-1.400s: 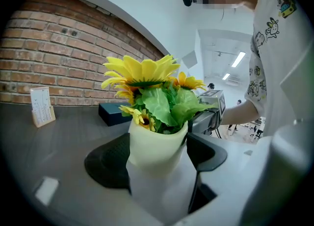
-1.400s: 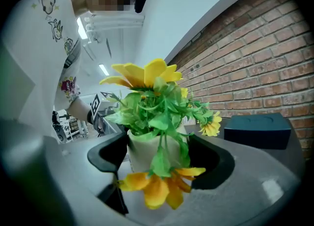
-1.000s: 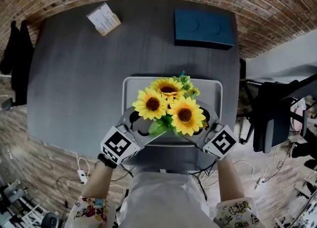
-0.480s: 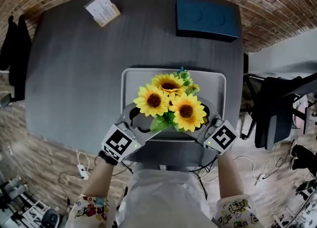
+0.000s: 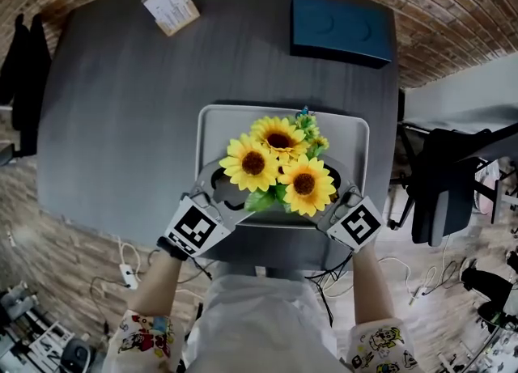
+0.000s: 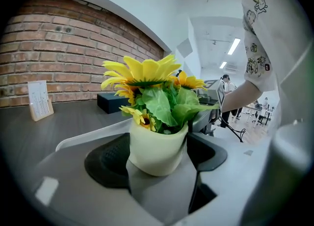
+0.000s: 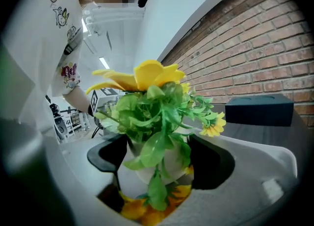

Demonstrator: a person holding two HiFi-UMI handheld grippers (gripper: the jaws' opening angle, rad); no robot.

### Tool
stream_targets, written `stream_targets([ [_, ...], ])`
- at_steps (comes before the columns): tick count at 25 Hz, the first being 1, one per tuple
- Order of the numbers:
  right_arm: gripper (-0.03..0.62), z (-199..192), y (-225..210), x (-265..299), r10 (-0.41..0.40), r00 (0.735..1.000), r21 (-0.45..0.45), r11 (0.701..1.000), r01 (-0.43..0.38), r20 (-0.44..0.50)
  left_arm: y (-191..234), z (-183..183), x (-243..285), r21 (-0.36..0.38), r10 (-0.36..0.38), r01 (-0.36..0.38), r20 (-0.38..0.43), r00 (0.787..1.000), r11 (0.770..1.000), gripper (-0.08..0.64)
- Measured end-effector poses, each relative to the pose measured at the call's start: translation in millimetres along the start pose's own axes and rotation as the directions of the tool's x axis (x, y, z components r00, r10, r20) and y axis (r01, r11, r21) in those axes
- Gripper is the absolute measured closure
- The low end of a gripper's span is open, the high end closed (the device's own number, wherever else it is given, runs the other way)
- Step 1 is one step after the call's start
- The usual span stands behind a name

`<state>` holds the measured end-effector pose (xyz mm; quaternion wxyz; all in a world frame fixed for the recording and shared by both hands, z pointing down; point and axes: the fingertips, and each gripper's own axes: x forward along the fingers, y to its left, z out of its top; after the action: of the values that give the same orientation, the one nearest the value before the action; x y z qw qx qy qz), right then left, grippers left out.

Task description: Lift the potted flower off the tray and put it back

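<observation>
The potted flower [image 5: 279, 165], yellow sunflowers in a cream pot [image 6: 157, 149], stands over the near half of the grey tray [image 5: 212, 120]. From above, the blooms hide the pot. My left gripper [image 5: 222, 197] comes in from the near left and my right gripper [image 5: 338, 193] from the near right. In the left gripper view the black pads [image 6: 105, 159] lie against both sides of the pot. In the right gripper view the pot [image 7: 171, 163] sits between the pads [image 7: 211, 166], partly behind leaves. I cannot tell whether the pot's base touches the tray.
The tray lies at the near edge of a dark grey table [image 5: 121, 120]. A dark blue box [image 5: 341, 30] sits at the far right and a small card stand [image 5: 170, 7] at the far left. A black chair [image 5: 441, 193] stands to the right, and cables lie on the floor.
Both grippers have rolled slightly around the pot. The flowers stay between them over the near part of the tray, and the head view has shifted a little.
</observation>
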<state>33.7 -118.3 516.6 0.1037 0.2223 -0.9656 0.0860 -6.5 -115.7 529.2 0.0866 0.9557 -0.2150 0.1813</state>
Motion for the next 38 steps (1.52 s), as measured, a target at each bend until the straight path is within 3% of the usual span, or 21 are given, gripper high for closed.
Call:
stream_targets([
  [19,0.156,-7,0,-16,-0.074,0.994,0.066,0.995,0.079,-0.079,-5,2,-10,-0.036,0.033,-0.032,0.015,0.999,0.999,0.161],
  [28,0.155,10,8,-45,-0.161,0.985,0.089,0.982,0.166,-0.057,-9,24,-36,-0.048,0.078,-0.076,0.051,0.996,0.996,0.156],
  [38,0.155,50,19,-79,-0.233,0.972,0.052,0.971,0.233,0.012,-21,67,-63,-0.002,0.125,-0.126,0.121,0.985,0.992,0.155],
])
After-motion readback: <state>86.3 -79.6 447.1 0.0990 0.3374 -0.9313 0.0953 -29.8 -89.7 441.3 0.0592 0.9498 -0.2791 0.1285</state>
